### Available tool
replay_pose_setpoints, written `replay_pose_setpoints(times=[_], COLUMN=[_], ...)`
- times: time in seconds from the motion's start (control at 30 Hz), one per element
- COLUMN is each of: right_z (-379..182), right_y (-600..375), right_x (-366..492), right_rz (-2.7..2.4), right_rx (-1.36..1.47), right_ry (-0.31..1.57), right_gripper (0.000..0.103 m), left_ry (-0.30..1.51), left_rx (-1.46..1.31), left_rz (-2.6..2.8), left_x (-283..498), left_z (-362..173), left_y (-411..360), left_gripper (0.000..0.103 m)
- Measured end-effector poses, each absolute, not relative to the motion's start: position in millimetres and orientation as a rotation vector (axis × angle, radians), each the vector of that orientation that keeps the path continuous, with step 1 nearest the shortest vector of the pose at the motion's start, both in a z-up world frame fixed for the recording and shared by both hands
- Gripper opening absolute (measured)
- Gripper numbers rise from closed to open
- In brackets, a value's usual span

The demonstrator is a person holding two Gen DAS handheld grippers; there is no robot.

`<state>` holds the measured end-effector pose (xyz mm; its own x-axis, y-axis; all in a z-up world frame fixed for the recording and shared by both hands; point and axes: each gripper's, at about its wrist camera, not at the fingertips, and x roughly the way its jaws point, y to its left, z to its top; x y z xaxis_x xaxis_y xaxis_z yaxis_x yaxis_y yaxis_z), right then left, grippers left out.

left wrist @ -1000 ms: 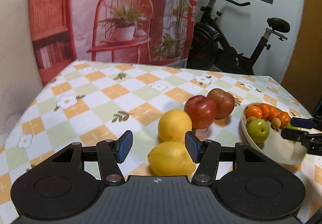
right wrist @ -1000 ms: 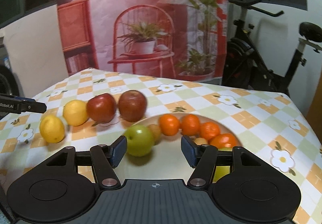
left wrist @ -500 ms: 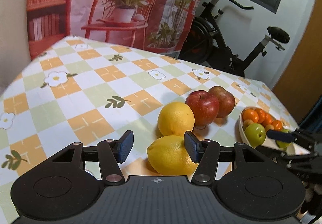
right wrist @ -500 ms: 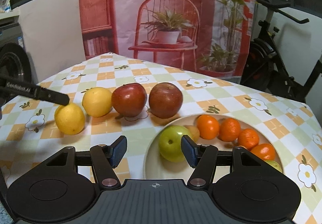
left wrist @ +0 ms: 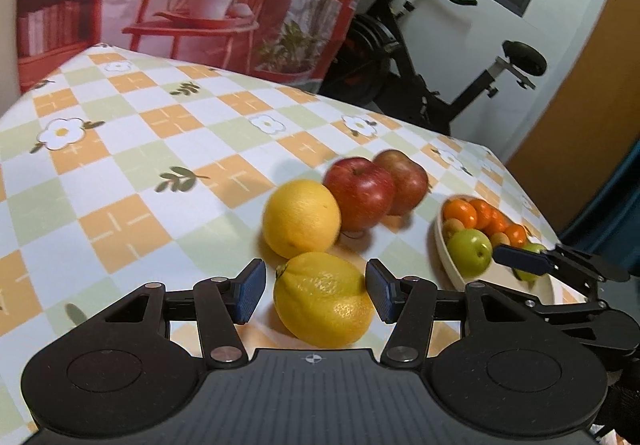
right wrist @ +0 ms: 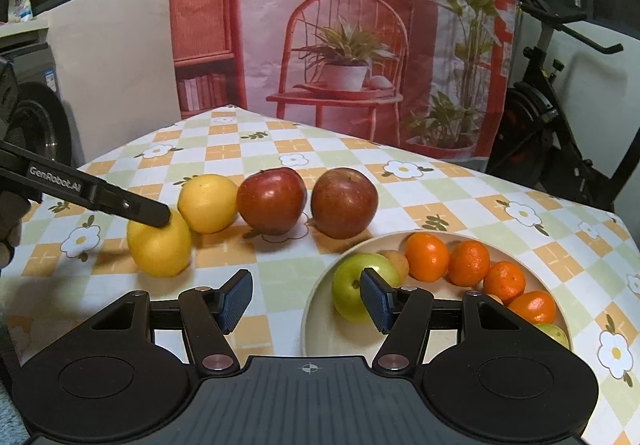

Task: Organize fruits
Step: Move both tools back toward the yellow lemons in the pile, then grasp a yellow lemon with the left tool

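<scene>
black fingers, blue pads

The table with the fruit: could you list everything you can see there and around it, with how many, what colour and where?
lemon: one, yellow, between the left gripper's open jaws
orange: one, yellow-orange, behind the lemon
apples: two, red, side by side on the tablecloth
bowl: one, cream, beside the apples
green apple: one, at the bowl's near rim
mandarins: at least four, orange, in the bowl
tablecloth: one, checked orange, green, white
exercise bike: one, black, behind the table
left gripper: black, open
right gripper: black, open, at the bowl's edge
</scene>
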<state>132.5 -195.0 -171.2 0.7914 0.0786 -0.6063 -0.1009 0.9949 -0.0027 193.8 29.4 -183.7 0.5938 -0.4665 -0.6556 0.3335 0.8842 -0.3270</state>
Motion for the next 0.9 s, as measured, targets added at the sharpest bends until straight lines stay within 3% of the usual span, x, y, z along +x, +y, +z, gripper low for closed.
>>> replay_pose_setpoints(times=[0.07, 0.9], right_z=[-171, -187], right_y=[-193, -158], right_x=[133, 148], right_rz=[0.108, 0.277], right_rx=[-0.038, -0.066], right_ry=[0.654, 0.709], right_gripper=[0.056, 0.056], left_ry=[0.815, 0.856], left_rx=[-0.166, -0.154], left_rz=[-0.481, -0.511], left_x=[193, 192], left_z=[-184, -177], left_y=[25, 28], left_gripper=[0.054, 0.045])
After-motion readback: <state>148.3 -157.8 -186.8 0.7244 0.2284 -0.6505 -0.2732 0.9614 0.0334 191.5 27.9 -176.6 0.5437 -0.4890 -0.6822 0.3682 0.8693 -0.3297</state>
